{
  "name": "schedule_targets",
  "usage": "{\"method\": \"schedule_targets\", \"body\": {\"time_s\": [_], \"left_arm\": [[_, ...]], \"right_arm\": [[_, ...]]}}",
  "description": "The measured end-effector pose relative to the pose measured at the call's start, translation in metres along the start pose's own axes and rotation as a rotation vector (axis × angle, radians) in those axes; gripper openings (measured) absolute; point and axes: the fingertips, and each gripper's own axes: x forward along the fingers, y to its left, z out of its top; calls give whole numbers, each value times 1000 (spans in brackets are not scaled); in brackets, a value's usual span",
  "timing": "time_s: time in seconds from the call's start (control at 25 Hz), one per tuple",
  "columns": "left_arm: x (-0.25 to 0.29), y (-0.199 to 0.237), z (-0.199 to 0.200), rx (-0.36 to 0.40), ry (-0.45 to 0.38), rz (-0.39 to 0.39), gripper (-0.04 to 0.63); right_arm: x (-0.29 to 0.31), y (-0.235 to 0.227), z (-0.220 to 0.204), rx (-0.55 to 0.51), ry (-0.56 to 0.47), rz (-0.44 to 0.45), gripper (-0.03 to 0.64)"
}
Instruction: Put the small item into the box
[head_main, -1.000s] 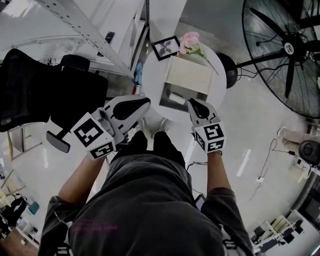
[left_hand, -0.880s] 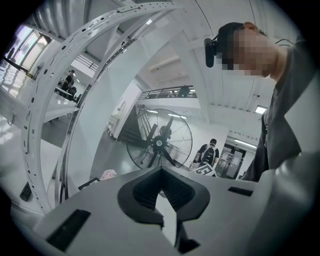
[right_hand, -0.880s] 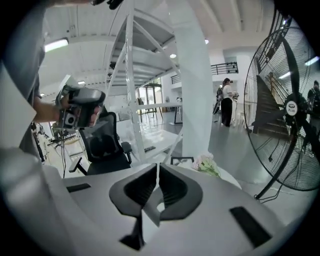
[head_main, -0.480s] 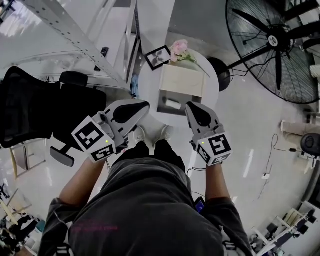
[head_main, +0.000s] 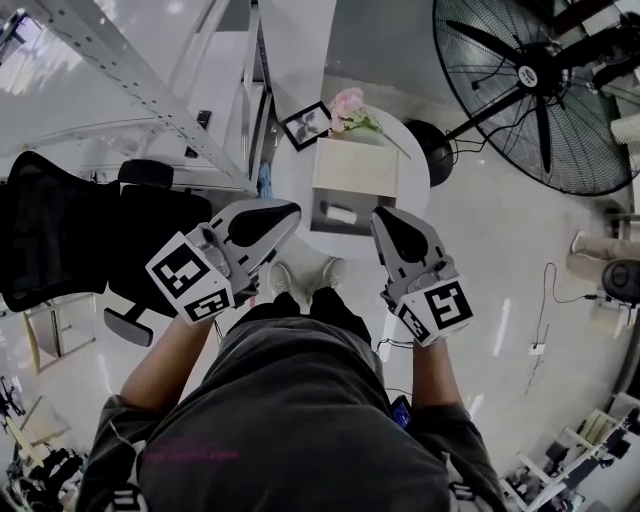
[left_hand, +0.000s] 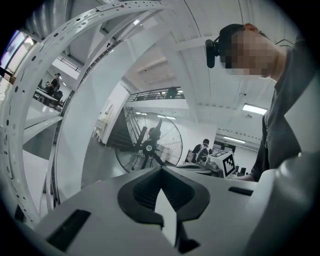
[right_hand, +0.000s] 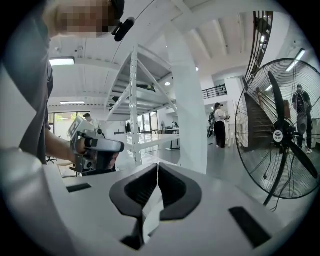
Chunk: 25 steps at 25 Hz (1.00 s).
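Observation:
A cream box (head_main: 355, 167) stands on the round white table (head_main: 410, 190), far below me in the head view. A small white item (head_main: 343, 214) lies in the box's open grey part on the near side. My left gripper (head_main: 290, 210) is held up in front of my chest, well above the table, its jaws shut with nothing between them (left_hand: 161, 170). My right gripper (head_main: 380, 216) hangs level with it on the right, also shut and empty (right_hand: 158, 166). Both point forward and away from the box.
On the table's far side stand a picture frame (head_main: 307, 124) and a pink flower (head_main: 349, 102). A big floor fan (head_main: 535, 90) is at the right, a black office chair (head_main: 60, 235) at the left, and a white metal rack (head_main: 150, 90) behind it.
The table with the box has slid farther away and upward in the head view. My right gripper has drawn back toward my body; the left has barely moved.

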Motion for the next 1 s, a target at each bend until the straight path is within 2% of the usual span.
{"method": "schedule_targets", "body": {"time_s": [0.44,1.0], "left_arm": [[1,-5,6,15,-11,1,14],[-1,-3,9,15,-16,18,14]], "right_arm": [[-15,-1,24,26,-71,-16,20],[-14,-6,26,57,-80,-19,20]]}}
